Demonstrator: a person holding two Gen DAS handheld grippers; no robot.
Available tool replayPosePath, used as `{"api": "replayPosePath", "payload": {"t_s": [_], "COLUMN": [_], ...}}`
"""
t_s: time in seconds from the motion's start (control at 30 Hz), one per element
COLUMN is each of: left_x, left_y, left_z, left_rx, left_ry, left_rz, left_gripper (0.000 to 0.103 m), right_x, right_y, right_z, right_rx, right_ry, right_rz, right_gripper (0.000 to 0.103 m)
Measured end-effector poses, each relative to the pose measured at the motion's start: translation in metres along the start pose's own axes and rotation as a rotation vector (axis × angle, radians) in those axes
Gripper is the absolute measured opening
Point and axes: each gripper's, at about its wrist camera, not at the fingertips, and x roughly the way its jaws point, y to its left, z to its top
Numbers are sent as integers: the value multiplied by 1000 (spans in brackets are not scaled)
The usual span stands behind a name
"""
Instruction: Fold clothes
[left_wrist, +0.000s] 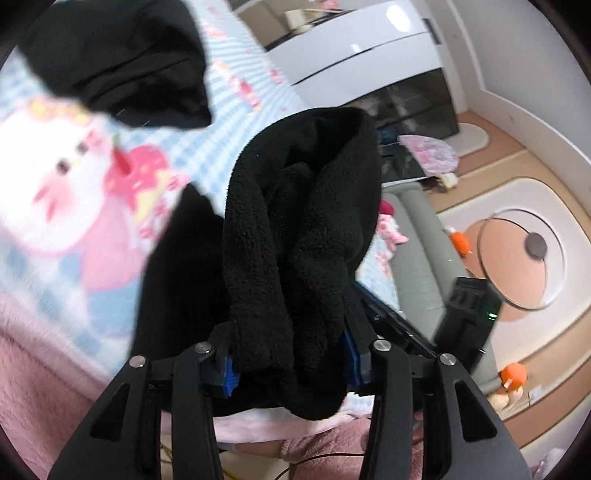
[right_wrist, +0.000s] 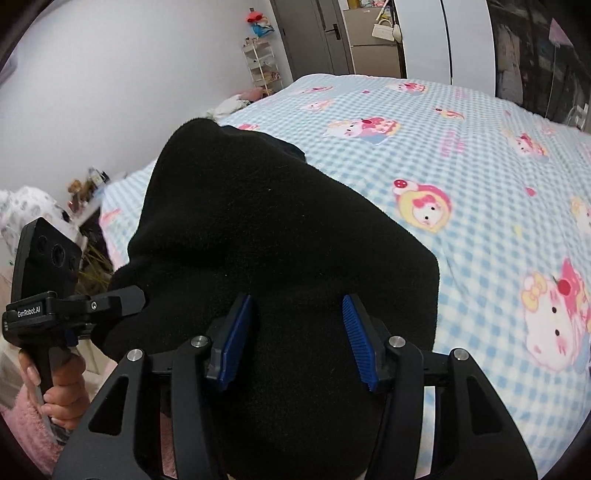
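Note:
A black fleece garment (left_wrist: 295, 229) is bunched thick between the blue pads of my left gripper (left_wrist: 290, 354), which is shut on it. Another black part (left_wrist: 118, 62) lies blurred further up the bed. In the right wrist view the same black fleece (right_wrist: 277, 221) is heaped on the blue checked bedsheet (right_wrist: 461, 166). My right gripper (right_wrist: 297, 325) is over it, pads apart and fully visible, with black fleece filling the gap. Whether those pads press on it is unclear. A hand (right_wrist: 62, 387) holds the left gripper (right_wrist: 123, 297) at the heap's left edge.
The bedsheet (left_wrist: 48, 184) with cartoon prints stretches wide to the right of the heap. A grey padded bed edge (left_wrist: 417, 240), a round glass table (left_wrist: 517, 254) and a white wardrobe (left_wrist: 369, 48) stand beside the bed. A white wire shelf (right_wrist: 262, 62) stands against the far wall.

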Motion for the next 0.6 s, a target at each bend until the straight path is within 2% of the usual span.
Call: {"api": "replayPosePath", "payload": {"t_s": [0.03, 0.07, 0.13, 0.23, 0.3, 0.33, 0.43, 0.47, 0.5, 0.57, 0.6], "left_x": [3, 4, -5, -37, -53, -51, -33, -20, -4, 30, 49], "left_y": [5, 8, 6, -12, -35, -51, -97, -108, -114, -122, -115], "left_z": [0, 0, 3, 12, 20, 24, 32, 35, 40, 50, 56], "left_rx": [-10, -11, 7, 76, 184, 250, 459, 513, 540, 575, 549], "left_ry": [15, 24, 14, -100, -189, -196, -202, -194, -175, -128, -81], "left_rz": [24, 53, 123, 230, 244, 234, 220, 224, 228, 241, 266], "left_gripper": [52, 62, 75, 73, 73, 72, 65, 58, 53, 32, 31], "right_x": [3, 5, 9, 5, 4, 4, 6, 10, 12, 15, 16], "right_y": [5, 7, 10, 12, 10, 9, 16, 15, 18, 21, 22], "right_z": [-2, -5, -10, -12, -11, -10, -7, -1, 2, 5, 6], "right_rx": [-16, -20, -23, -25, -23, -21, -52, -61, -74, -91, -96], "right_ry": [5, 5, 2, -7, -5, -3, 3, 6, 9, 14, 16], "right_rz": [-24, -32, -44, -48, -46, -44, -45, -45, -44, -50, -53], "right_gripper": [54, 54, 54, 54, 54, 54, 56, 57, 57, 57, 57]}}
